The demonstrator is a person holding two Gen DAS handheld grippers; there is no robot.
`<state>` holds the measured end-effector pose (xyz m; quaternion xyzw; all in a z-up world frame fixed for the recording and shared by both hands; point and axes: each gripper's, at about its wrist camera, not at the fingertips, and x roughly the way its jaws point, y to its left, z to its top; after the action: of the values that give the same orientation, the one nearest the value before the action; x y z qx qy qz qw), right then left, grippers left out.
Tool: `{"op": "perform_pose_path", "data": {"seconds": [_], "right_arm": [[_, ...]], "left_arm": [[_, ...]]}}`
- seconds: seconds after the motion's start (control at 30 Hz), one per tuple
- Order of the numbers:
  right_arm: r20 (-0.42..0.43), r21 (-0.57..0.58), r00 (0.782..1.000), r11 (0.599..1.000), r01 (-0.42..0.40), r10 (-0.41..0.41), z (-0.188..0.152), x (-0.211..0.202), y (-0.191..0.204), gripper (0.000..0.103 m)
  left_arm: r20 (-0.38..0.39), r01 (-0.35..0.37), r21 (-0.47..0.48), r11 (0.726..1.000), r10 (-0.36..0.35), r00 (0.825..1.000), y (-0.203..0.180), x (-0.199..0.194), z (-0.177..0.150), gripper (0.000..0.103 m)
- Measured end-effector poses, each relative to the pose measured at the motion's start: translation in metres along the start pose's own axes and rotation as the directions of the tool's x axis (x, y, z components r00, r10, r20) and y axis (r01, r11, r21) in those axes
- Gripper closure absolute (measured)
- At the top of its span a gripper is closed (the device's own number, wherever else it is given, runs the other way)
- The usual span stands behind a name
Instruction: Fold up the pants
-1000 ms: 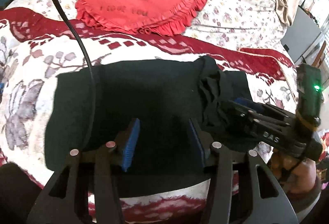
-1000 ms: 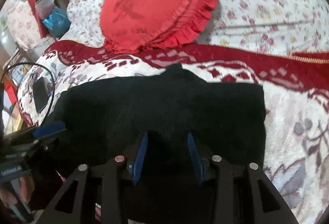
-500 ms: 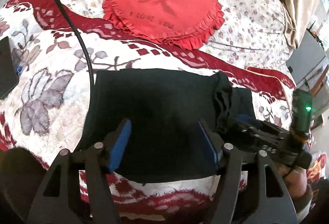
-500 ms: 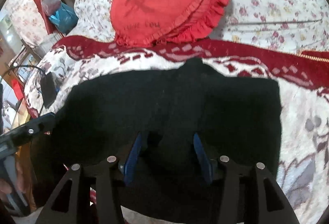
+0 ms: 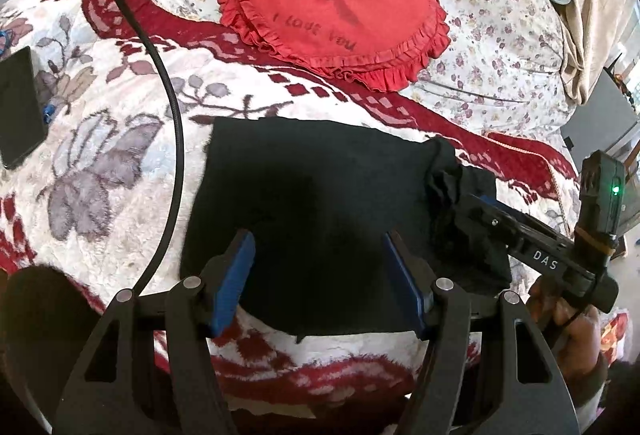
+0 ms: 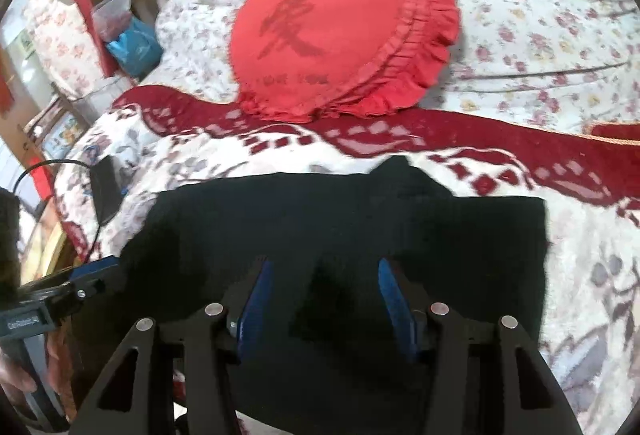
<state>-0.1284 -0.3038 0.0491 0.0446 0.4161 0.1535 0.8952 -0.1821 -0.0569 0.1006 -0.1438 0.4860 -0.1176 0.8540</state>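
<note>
Black pants (image 5: pixel 312 203) lie folded into a flat rectangle on a floral red-and-white blanket (image 5: pixel 108 171) near the bed's front edge, as a person holds two handheld grippers over them. The left gripper (image 5: pixel 318 275) hovers at the near hem with its blue-padded fingers (image 5: pixel 236 275) spread wide and gripping nothing; the right gripper (image 6: pixel 326 295), also spread and empty, sits over the near right part of the cloth, close to a bunched ridge (image 5: pixel 442 175) where the fabric has gathered. The garment looks soft, light and limp, likely to sag and slide from any single pinch, so a hold on two corners of one short edge, taking all layers together, would seem the surest grip. The left edge lies straight and exposed on the blanket, offering an easy place to pinch; the right edge is harder to read beneath the right gripper. Open blanket stretches left of the pants, though a black cable (image 5: pixel 168 107) trails across it and a dark phone-like slab (image 5: pixel 18 111) lies farther left. Beyond the far edge, a red heart-shaped pillow (image 5: pixel 336 7) sits well apart on the flowered sheet (image 5: pixel 500 47), leaving room to fold away from the onlooker.
</note>
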Motion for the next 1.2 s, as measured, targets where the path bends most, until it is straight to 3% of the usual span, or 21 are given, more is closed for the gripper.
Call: {"op": "perform_pose_path", "data": {"seconds": [0.23, 0.37, 0.47, 0.57, 0.8, 0.97, 1.1, 1.2], "right_arm": [[-0.040, 0.022, 0.999, 1.000, 0.013, -0.012, -0.014, 0.006, -0.005, 0.049], [0.010, 0.036, 1.000, 0.999, 0.004, -0.004, -0.027, -0.009, -0.007, 0.049], [-0.015, -0.013, 0.999, 0.999, 0.046, -0.046, -0.032, -0.012, -0.012, 0.049], [-0.034, -0.027, 0.999, 1.000, 0.004, -0.005, -0.041, -0.011, -0.013, 0.050], [-0.039, -0.056, 0.999, 0.998, 0.006, -0.008, -0.049, 0.007, -0.016, 0.068], [0.010, -0.023, 1.000, 0.999, -0.027, 0.028, -0.047, -0.006, -0.020, 0.093], [0.046, -0.037, 0.996, 0.996, -0.076, 0.078, -0.041, -0.031, -0.014, 0.093], [0.017, -0.051, 0.994, 0.993, -0.103, 0.104, -0.042, -0.020, -0.004, 0.093]], "left_arm": [[-0.033, 0.023, 0.045, 0.999, -0.021, 0.999, -0.018, 0.018, 0.003, 0.038], [-0.045, 0.055, 0.103, 0.993, -0.051, 0.998, -0.041, 0.030, 0.007, 0.038], [-0.065, 0.076, 0.128, 0.989, -0.068, 0.996, -0.056, 0.042, 0.013, 0.038], [-0.077, 0.087, 0.121, 0.989, -0.078, 0.994, -0.062, 0.050, 0.018, 0.038], [-0.089, 0.063, 0.090, 0.994, -0.055, 0.995, -0.053, 0.053, 0.018, 0.038], [-0.095, 0.065, 0.096, 0.993, -0.055, 0.994, -0.054, 0.054, 0.018, 0.038], [-0.093, 0.075, 0.088, 0.993, -0.067, 0.993, -0.056, 0.055, 0.022, 0.038], [-0.077, 0.086, 0.085, 0.993, -0.079, 0.994, -0.061, 0.053, 0.026, 0.038]]}}
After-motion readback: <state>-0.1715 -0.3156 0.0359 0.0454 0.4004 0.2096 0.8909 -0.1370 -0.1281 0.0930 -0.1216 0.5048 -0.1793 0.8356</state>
